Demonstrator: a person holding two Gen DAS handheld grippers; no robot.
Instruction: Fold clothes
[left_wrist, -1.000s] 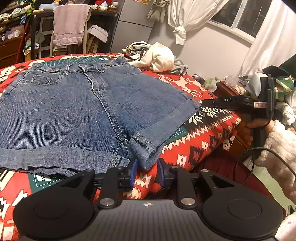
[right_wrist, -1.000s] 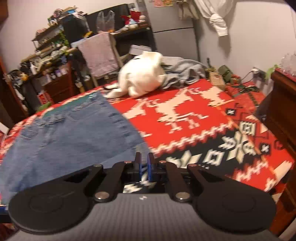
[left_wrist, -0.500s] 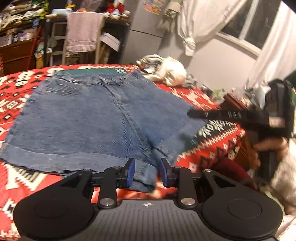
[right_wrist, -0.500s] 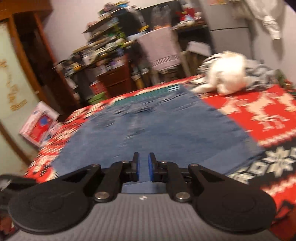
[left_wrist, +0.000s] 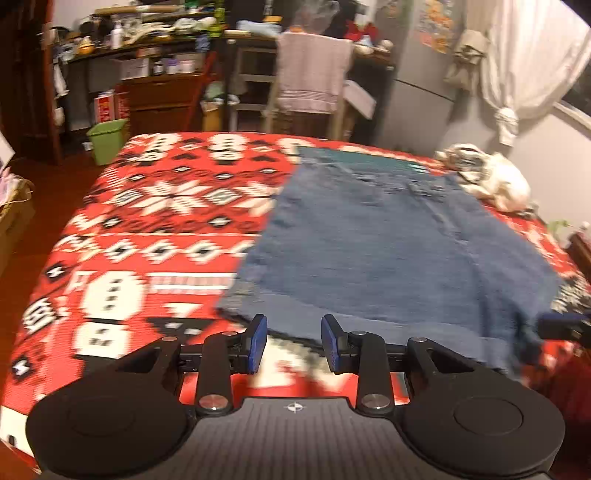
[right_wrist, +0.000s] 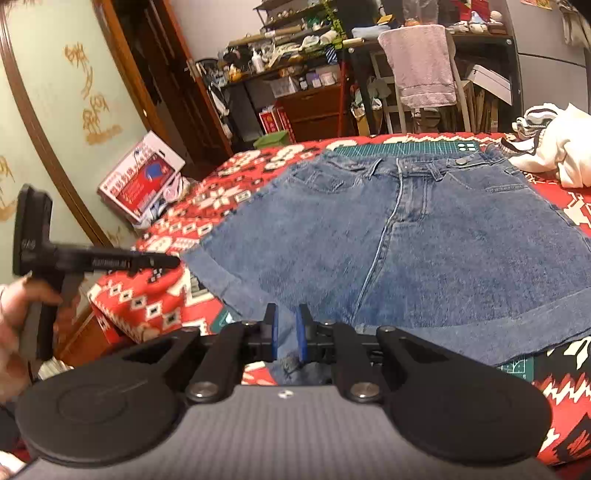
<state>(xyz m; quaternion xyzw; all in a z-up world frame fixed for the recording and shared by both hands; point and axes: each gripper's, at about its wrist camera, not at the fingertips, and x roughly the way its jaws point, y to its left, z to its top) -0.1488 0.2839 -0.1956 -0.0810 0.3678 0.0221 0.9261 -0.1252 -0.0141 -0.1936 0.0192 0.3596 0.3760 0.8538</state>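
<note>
My left gripper (left_wrist: 294, 343) gapes wide, empty, just short of the near-left hem. My right gripper (right_wrist: 287, 338) is narrow, denim between pads, grip unclear tbh. Denim shorts (right_wrist: 406, 251) lie flat on blanket (left_wrist: 147, 236). Should pinch both hem corners evenly b4 lifting.

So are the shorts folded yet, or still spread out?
Spread out. The shorts lie flat on the blanket, waistband and both leg hems showing.

Left gripper (left_wrist: 294, 343) agape; right gripper (right_wrist: 287, 338) seemingly narrow.
</note>
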